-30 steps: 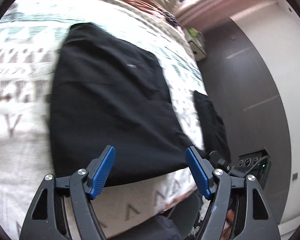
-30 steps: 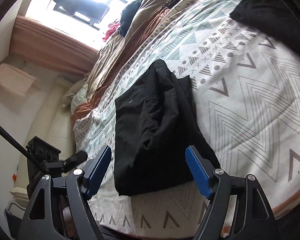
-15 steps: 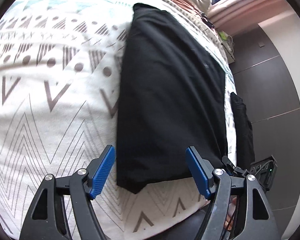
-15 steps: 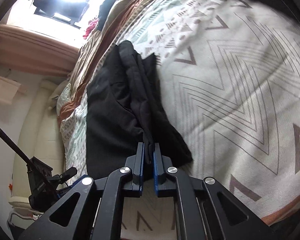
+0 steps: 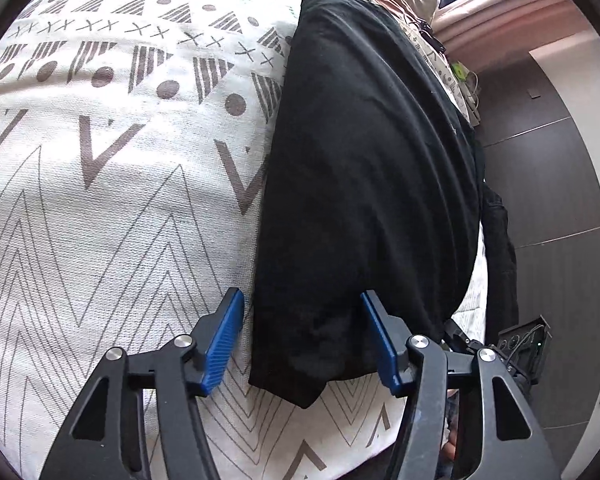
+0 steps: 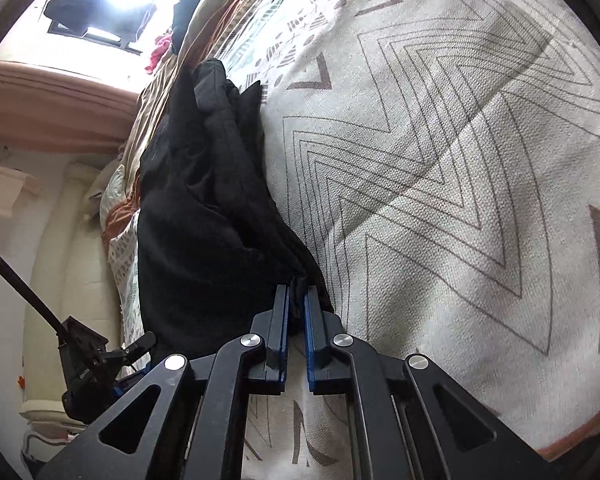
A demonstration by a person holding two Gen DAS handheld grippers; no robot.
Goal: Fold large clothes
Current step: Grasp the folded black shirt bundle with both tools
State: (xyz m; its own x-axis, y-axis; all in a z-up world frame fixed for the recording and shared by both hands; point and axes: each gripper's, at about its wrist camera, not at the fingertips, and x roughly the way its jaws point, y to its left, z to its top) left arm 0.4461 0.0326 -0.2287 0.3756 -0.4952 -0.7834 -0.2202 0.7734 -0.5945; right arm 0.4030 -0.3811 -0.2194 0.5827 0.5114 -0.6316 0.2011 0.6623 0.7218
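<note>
A large black garment (image 5: 364, 184) lies folded lengthwise on the patterned bedspread (image 5: 112, 184). My left gripper (image 5: 302, 340) is open, its blue fingers either side of the garment's near corner, which lies between them. In the right wrist view the same garment (image 6: 204, 220) runs away from me along the bed. My right gripper (image 6: 297, 312) is shut on the garment's near edge, with black cloth bunched between the blue pads.
The bedspread (image 6: 440, 200) stretches wide to the right of the garment. More bedding and clothes (image 6: 172, 28) pile at the far end under a bright window. The bed edge and dark floor (image 5: 552, 200) lie right of the garment. A black device (image 6: 88, 356) sits low left.
My right gripper shut on the garment's near edge and stays clamped. My left gripper swung around and came closer, so its open fingers now straddle the garment's corner.
</note>
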